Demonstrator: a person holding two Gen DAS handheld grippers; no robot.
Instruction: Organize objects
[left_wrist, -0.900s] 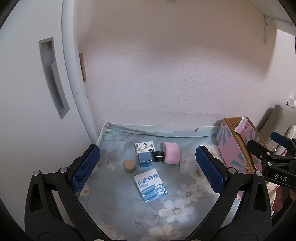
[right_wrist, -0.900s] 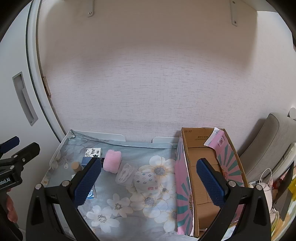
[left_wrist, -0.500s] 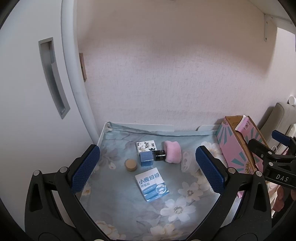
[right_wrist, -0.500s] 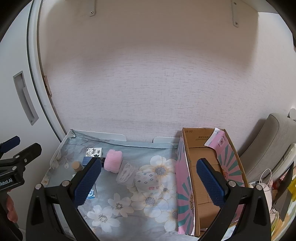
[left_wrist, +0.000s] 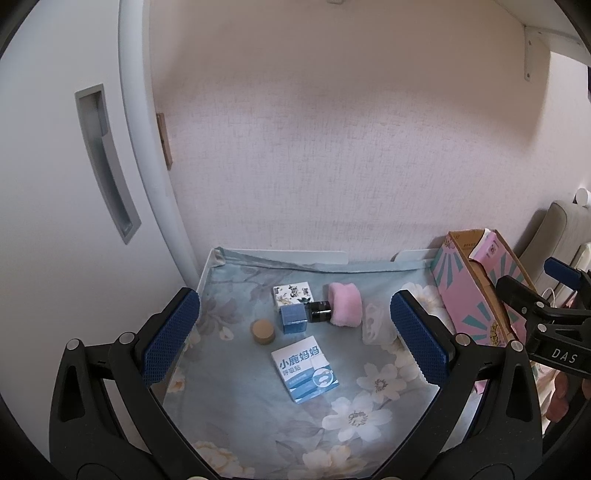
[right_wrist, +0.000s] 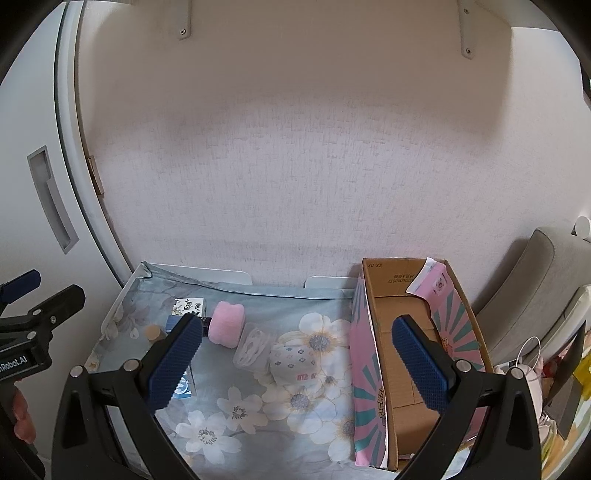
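Small items lie on a floral cloth (left_wrist: 258, 424): a blue-white flat box (left_wrist: 305, 369), a round cork lid (left_wrist: 262, 331), a blue cube box (left_wrist: 293, 318), a patterned white box (left_wrist: 293, 294), a dark jar (left_wrist: 320, 311), a pink fluffy roll (left_wrist: 345, 303) and a clear packet (left_wrist: 375, 322). A folded patterned diaper (right_wrist: 293, 360) lies near the open pink cardboard box (right_wrist: 417, 354). My left gripper (left_wrist: 295, 341) is open and empty above the items. My right gripper (right_wrist: 299, 363) is open and empty, over the cloth and the box's left wall.
A pink wall stands behind the table. A white cabinet door with a recessed handle (left_wrist: 105, 177) is at the left. A grey cushion (right_wrist: 535, 280) and cables (right_wrist: 528, 362) are at the right. The cardboard box (left_wrist: 480, 288) stands at the table's right edge.
Both grippers have drawn back and up slightly, so the items look a little smaller. Nothing on the cloth has moved.
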